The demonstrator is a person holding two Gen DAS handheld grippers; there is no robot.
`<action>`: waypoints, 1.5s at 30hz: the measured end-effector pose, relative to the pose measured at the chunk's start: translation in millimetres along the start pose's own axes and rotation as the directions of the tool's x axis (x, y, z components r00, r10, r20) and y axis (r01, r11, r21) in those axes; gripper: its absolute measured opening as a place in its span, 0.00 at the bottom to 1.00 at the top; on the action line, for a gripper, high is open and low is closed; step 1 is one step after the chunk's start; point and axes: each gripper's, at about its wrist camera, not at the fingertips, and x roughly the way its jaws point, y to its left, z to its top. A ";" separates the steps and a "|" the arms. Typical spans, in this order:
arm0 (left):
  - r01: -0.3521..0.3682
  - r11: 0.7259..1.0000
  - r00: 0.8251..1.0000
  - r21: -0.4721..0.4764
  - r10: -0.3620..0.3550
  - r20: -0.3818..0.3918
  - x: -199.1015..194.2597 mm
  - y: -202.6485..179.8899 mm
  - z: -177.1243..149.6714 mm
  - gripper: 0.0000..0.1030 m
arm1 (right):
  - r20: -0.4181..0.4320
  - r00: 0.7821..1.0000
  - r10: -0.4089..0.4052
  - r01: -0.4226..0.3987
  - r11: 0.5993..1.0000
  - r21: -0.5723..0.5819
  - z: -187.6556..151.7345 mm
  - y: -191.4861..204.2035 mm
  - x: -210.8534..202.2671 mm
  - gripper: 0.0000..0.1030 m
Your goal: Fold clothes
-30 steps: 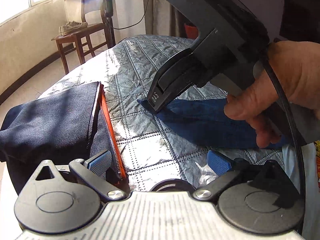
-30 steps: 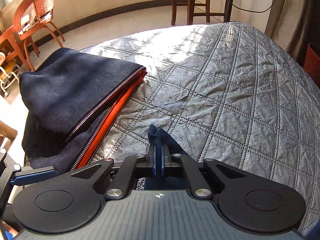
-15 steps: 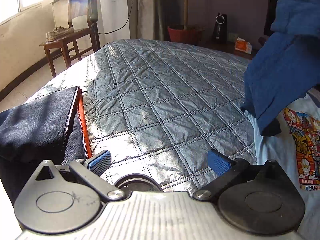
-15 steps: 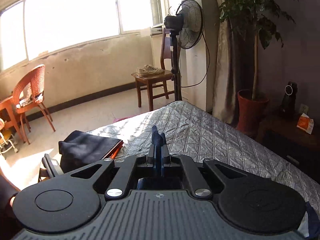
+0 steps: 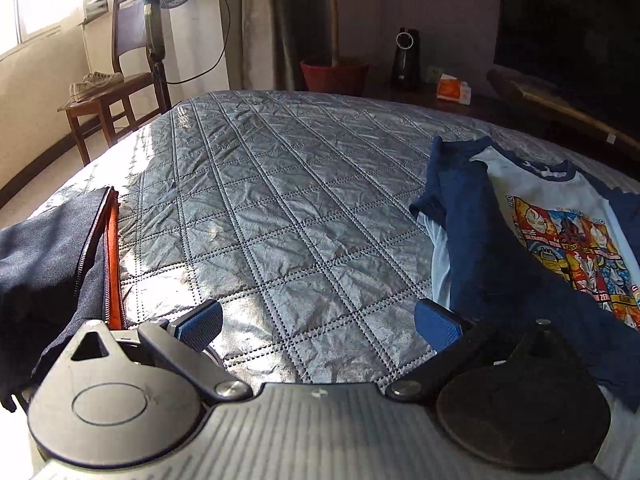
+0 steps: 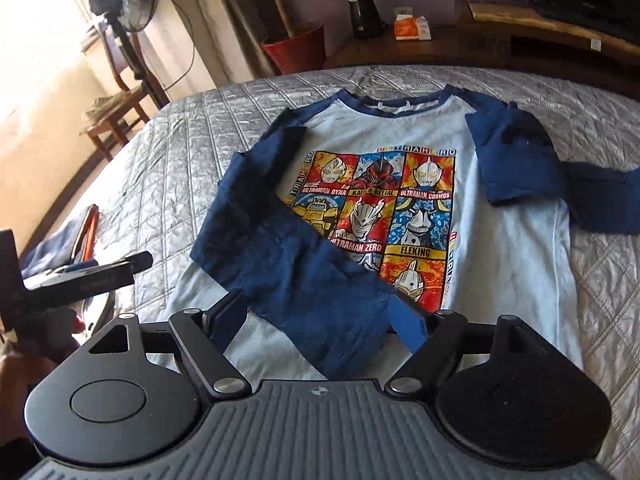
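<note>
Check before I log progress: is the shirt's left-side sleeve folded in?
Folded in: the navy sleeve lies diagonally across the shirt front.

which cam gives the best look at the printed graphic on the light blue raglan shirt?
Right wrist view: the light blue raglan shirt with navy sleeves lies nearly whole in frame, its comic-panel print facing the camera, one lower corner under a folded sleeve. Left wrist view catches only the shirt's edge at far right, print skewed and cropped.

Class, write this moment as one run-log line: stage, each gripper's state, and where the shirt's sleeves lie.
stage: sleeve fold | left gripper: open, empty | right gripper: open, empty | shirt: flat on bed, left sleeve across chest
</note>
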 end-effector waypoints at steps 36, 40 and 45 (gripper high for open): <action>0.014 0.998 1.000 0.054 -0.014 -0.013 3.8 -12.4 -3.7 0.99 | 0.089 0.858 -0.506 0.494 0.860 0.129 -76.0 -26.3 -67.8 0.08; 0.013 0.999 1.000 0.041 -0.013 -0.013 3.9 -11.6 -3.0 0.99 | 0.224 0.838 -0.498 0.501 0.864 0.046 -69.7 0.1 -75.9 0.17; 0.020 0.997 1.000 0.074 -0.020 -0.005 1.7 -21.4 -6.2 0.99 | 0.170 0.889 -0.426 0.443 0.893 -0.082 -50.0 11.3 -27.4 0.17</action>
